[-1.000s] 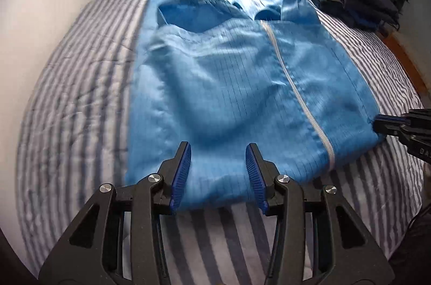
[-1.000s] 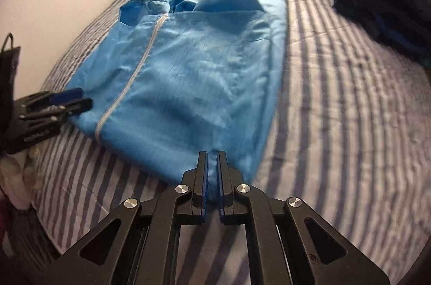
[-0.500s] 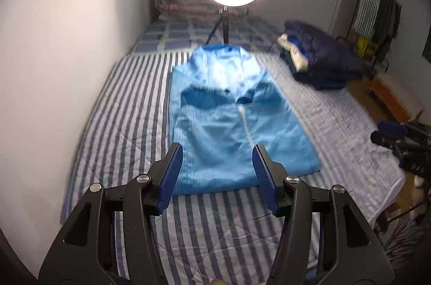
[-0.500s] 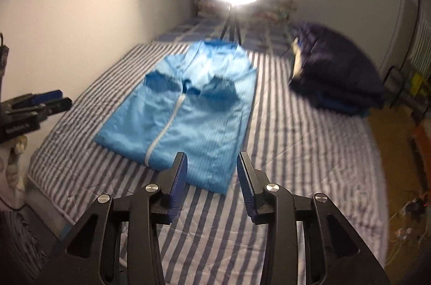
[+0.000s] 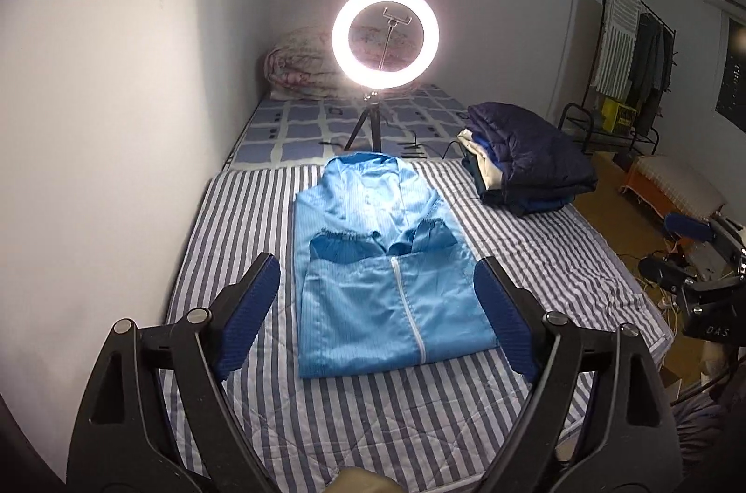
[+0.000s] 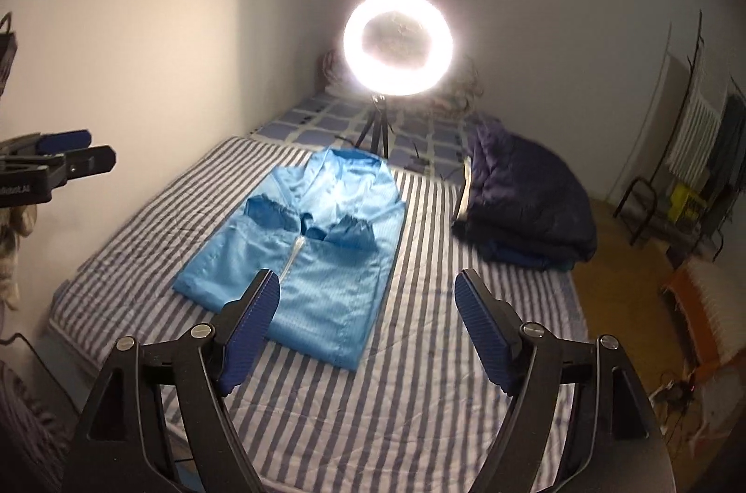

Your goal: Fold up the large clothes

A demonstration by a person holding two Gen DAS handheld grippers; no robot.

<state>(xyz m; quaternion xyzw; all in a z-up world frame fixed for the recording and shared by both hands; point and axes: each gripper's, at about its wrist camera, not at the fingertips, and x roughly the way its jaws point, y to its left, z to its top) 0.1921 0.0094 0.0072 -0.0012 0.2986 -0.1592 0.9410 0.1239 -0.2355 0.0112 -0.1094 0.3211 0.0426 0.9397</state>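
A light blue zip jacket lies flat on the striped bed, sleeves folded in over the chest and hood toward the far end. My left gripper hangs well above the bed's near edge, its jaws opening, nothing between the blue pads. My right gripper is also raised high over the bed, jaws opening and empty. Each gripper appears at the edge of the other's view, the right one and the left one.
A lit ring light on a tripod stands beyond the jacket. A stack of folded dark clothes sits on the bed's right side. A rolled quilt lies at the head. A clothes rack and an orange stool stand on the right.
Both grippers have risen from the jacket's near hem and pulled back. The right one let go of the hem and opened; the left one opened wider. The jacket stays flat.
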